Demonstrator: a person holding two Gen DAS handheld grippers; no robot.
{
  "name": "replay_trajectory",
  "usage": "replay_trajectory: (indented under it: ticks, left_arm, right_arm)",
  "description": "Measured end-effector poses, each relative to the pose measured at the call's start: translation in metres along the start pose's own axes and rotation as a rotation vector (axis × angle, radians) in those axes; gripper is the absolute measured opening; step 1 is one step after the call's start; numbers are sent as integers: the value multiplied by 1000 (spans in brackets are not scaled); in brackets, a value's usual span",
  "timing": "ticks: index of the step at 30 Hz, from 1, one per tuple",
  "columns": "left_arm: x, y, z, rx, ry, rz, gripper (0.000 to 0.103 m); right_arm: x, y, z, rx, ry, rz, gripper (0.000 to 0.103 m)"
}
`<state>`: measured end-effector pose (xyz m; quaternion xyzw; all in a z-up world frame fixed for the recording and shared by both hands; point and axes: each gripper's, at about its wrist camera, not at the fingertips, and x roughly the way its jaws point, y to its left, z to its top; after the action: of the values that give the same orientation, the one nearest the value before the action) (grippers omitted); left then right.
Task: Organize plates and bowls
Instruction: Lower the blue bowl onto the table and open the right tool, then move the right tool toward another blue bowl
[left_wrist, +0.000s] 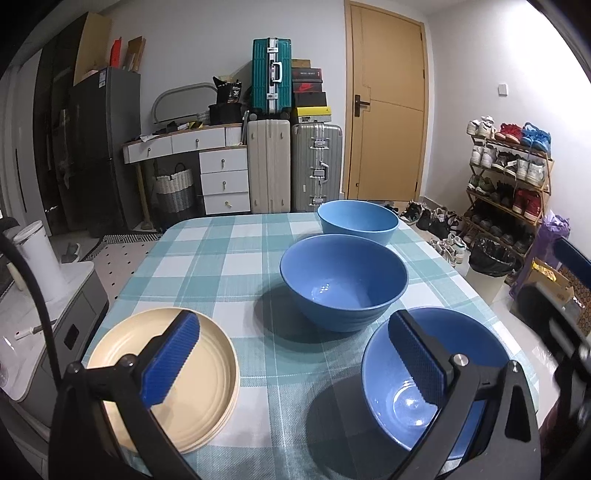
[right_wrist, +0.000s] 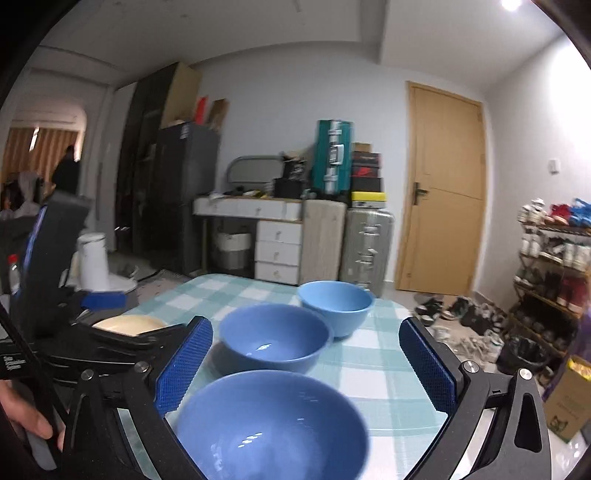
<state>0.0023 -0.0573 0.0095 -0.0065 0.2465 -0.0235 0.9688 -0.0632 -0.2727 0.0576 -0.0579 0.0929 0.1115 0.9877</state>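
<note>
A: We see three blue bowls on the checked tablecloth (left_wrist: 236, 258), all upright, nothing in any of them. The near bowl (left_wrist: 417, 387) sits just behind our left gripper's (left_wrist: 295, 365) right finger (left_wrist: 417, 358); the middle bowl (left_wrist: 343, 280) lies ahead between the fingers, and the far bowl (left_wrist: 358, 219) stands beyond it, near the table's far edge.

B: And the plates?

A: The stack of cream plates (left_wrist: 177, 373) lies under and behind the left finger (left_wrist: 170, 362), nothing on the top plate. Our left gripper's fingers are spread wide, pinching nothing.

B: From our right gripper (right_wrist: 306, 365) the near bowl (right_wrist: 273, 424) sits low between the fingers, touching neither pad. The middle bowl (right_wrist: 275, 338) and the far bowl (right_wrist: 336, 304) stand ahead, close together; we cannot tell whether they touch. These fingers are spread wide too, with nothing gripped.

A: A sliver of the cream plates (right_wrist: 129, 324) shows beyond the left pad (right_wrist: 184, 365), partly hidden by the other gripper (right_wrist: 103, 301).
</note>
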Motion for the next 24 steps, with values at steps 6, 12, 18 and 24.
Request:
replay_trajectory:
  ticks: [6, 12, 18, 24]
  left_arm:
    - [5, 2, -2, -21, 7, 25, 103]
    - [3, -1, -5, -1, -10, 47, 103]
    - [4, -6, -4, 29, -6, 56, 103]
    - [6, -6, -3, 27, 9, 36, 103]
  right_arm:
    - [4, -44, -7, 203, 28, 22, 103]
    - [14, -66, -16, 339, 86, 32, 103]
    - [19, -64, -17, 332, 123, 71, 103]
    - [26, -61, -18, 326, 145, 77, 103]
